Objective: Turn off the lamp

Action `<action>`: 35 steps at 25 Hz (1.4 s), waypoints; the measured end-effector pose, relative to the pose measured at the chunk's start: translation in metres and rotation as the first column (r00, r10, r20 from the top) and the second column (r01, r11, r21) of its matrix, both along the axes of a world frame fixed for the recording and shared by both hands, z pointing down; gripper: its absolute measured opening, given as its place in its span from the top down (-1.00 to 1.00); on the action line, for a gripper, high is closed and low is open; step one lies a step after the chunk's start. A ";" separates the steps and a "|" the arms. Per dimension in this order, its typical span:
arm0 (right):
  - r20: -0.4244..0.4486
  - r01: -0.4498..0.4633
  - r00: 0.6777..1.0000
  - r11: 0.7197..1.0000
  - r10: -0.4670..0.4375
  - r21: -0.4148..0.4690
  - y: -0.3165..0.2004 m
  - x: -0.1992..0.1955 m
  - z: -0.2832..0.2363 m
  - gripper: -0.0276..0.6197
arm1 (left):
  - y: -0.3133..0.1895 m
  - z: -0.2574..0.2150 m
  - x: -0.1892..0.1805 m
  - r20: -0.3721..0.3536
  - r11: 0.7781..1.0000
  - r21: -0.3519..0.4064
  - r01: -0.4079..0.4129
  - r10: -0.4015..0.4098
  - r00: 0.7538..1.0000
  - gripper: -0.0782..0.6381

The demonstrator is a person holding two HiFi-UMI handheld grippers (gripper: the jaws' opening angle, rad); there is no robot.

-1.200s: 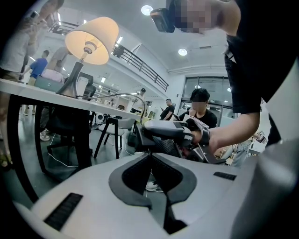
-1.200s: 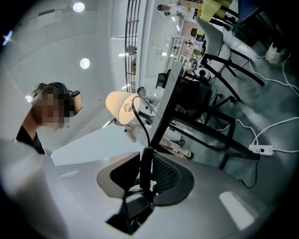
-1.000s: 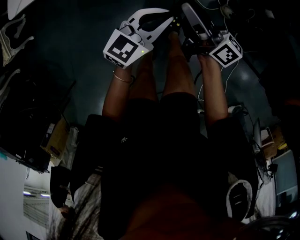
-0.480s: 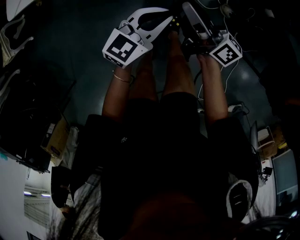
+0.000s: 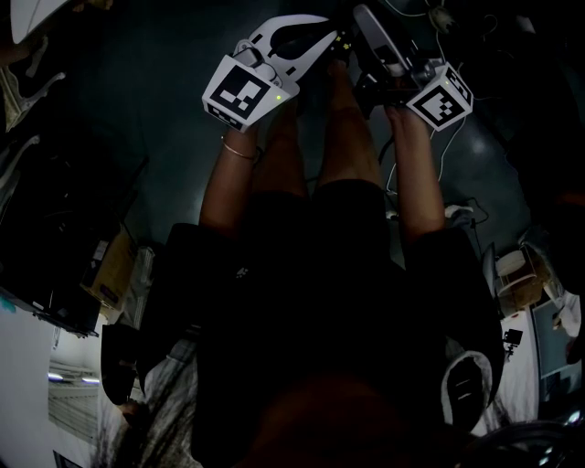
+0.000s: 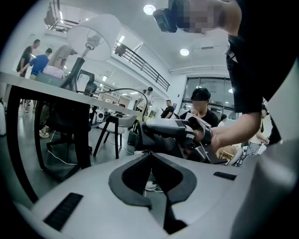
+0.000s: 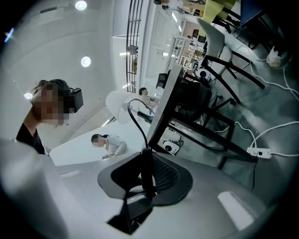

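In dim light, two bare forearms reach to the far side, holding the white left gripper [image 5: 331, 42] and the grey right gripper [image 5: 367, 20] just beside each other. A bracelet [image 5: 239, 152] circles the left wrist. A white cable [image 5: 447, 139] lies on the dark floor [image 5: 155, 101] at right.

A bright hall with round ceiling lights [image 6: 150, 9], a railed balcony [image 6: 140, 63] and a grey floor [image 7: 268, 114].
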State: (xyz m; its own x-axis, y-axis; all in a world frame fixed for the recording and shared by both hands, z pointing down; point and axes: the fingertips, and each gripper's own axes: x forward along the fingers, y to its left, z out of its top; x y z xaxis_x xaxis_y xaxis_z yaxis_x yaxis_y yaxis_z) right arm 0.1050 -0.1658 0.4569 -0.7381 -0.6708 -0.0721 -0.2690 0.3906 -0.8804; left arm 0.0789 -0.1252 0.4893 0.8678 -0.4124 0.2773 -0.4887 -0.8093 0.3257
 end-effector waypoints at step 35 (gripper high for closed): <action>-0.209 -0.091 0.974 0.996 0.090 0.006 -0.006 0.016 0.033 0.71 | -0.006 0.026 -0.009 0.017 0.997 -0.030 0.073 -0.072 0.997 0.72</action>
State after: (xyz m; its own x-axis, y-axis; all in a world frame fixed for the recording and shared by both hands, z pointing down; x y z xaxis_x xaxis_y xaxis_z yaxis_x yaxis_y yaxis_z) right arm 0.1209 -0.1713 0.4902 -0.6728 -0.7355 0.0799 -0.4811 0.3529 -0.8025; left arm 0.0698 -0.1310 0.5151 0.8313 -0.4652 0.3042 -0.5510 -0.7616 0.3411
